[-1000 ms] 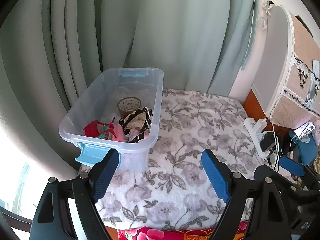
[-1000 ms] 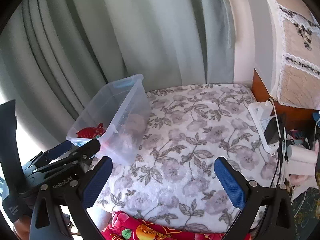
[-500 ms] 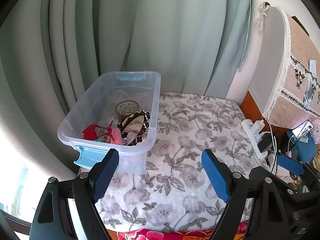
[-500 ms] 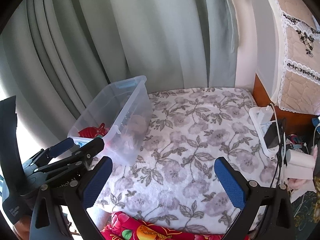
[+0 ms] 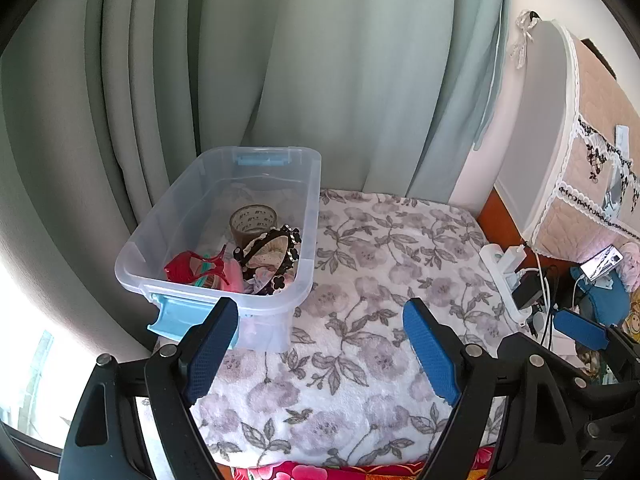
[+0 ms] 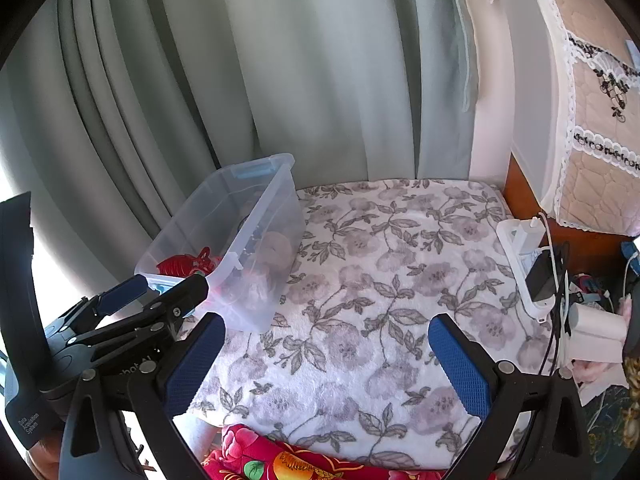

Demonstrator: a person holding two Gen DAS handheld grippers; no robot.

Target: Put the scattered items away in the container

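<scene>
A clear plastic container (image 5: 310, 216) with blue latches stands at the left edge of the floral-blanket surface (image 5: 384, 272), also seen in the right wrist view (image 6: 280, 200). Inside lie a brown tape roll (image 5: 253, 220), a red hair claw (image 5: 188, 266) and a black flowered headband (image 5: 286, 254). My left gripper (image 5: 320, 320) is open and holds nothing, hovering just in front of the container's near right corner. My right gripper (image 6: 326, 332) is open too, over bare blanket. In that view, my left gripper (image 6: 160, 288) is beside the container's near end.
Pale green curtains (image 5: 320, 80) hang close behind the container. A white power strip with plugs and cables (image 6: 528, 264) lies along the right edge. A lace-covered white unit (image 5: 580, 140) stands at the right. A red floral cloth (image 6: 280, 460) edges the near side.
</scene>
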